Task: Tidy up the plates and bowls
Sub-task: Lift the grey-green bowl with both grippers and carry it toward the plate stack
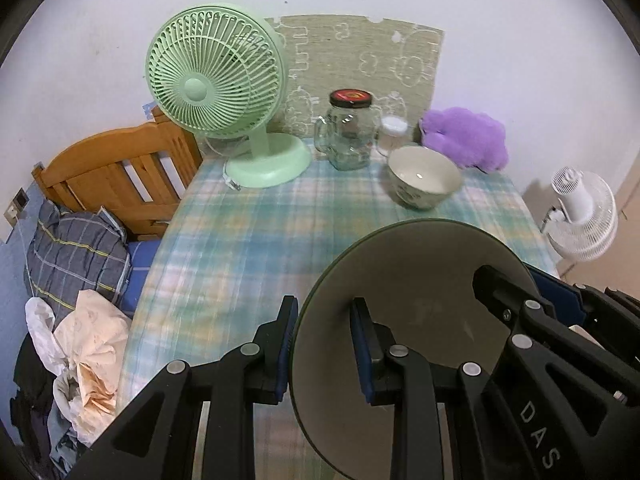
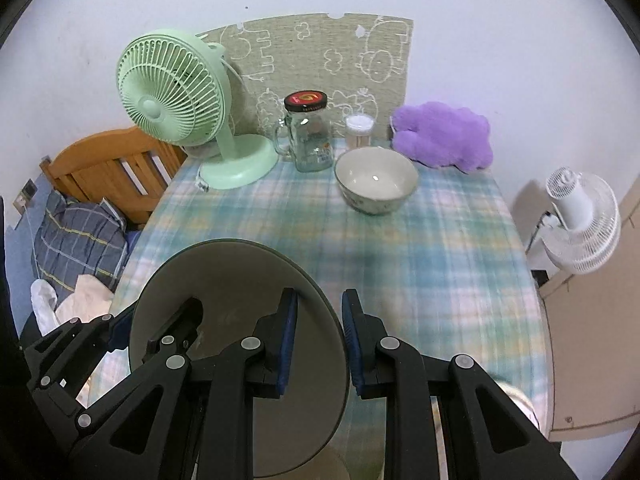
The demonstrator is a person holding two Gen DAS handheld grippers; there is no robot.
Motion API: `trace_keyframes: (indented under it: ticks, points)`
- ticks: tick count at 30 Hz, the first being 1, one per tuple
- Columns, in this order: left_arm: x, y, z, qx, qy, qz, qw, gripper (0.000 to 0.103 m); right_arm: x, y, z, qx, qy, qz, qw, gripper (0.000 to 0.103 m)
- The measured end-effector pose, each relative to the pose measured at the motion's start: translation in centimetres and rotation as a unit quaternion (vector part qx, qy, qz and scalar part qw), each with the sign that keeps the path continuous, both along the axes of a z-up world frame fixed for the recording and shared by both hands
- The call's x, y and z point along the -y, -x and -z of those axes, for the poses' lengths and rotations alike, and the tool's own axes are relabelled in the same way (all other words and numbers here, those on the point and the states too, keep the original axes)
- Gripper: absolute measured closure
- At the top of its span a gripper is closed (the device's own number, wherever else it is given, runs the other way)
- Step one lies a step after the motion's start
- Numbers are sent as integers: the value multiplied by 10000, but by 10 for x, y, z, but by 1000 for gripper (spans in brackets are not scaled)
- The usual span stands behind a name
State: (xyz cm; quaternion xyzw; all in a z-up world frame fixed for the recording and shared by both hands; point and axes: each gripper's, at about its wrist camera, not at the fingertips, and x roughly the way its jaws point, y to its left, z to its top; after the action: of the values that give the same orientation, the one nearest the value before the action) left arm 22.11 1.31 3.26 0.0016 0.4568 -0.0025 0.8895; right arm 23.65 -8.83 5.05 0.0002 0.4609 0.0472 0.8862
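A dark grey plate [image 1: 420,280] is held above the plaid tablecloth, gripped on both sides. My left gripper [image 1: 324,344] is shut on its left rim, and my right gripper [image 2: 320,340] is shut on its right rim. The plate also shows in the right wrist view [image 2: 232,276]. A white patterned bowl [image 1: 424,178] stands upright and empty at the far side of the table, in front of the plate; it also shows in the right wrist view [image 2: 376,180].
A green fan [image 1: 216,80], a lidded glass jar mug [image 1: 350,132], a small clear container [image 2: 360,130] and a purple plush [image 1: 464,138] line the back by the wall. A wooden bed [image 1: 120,172] lies left, a white fan [image 2: 580,220] right.
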Motion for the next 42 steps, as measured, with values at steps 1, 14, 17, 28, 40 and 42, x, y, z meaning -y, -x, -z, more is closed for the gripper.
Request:
trace_keyframes:
  ticks: [1,14,17,28,40,42]
  points:
    - [1,7,2,-27,24,47,10000,78,1,6,0,-18,5,34,10000,76]
    - [2,71,34,-398,272,365,9982,78,7,85,27,-347,115,355,9987,77]
    - [3,77,44,-506,283,413,9975,78,9,95,36,-420,119,421,9982,77]
    - [13,85,71,-733,207,528,9957,78,16,105,65,-707,137,590,9957,77]
    - [13,80,96,-1012,72,448,9938,79,14,96,93,-1027,170,506,9933,77]
    - [13,80,98,-980,66,453,9941,79,13,94,97,-1081,197,473,9928,77]
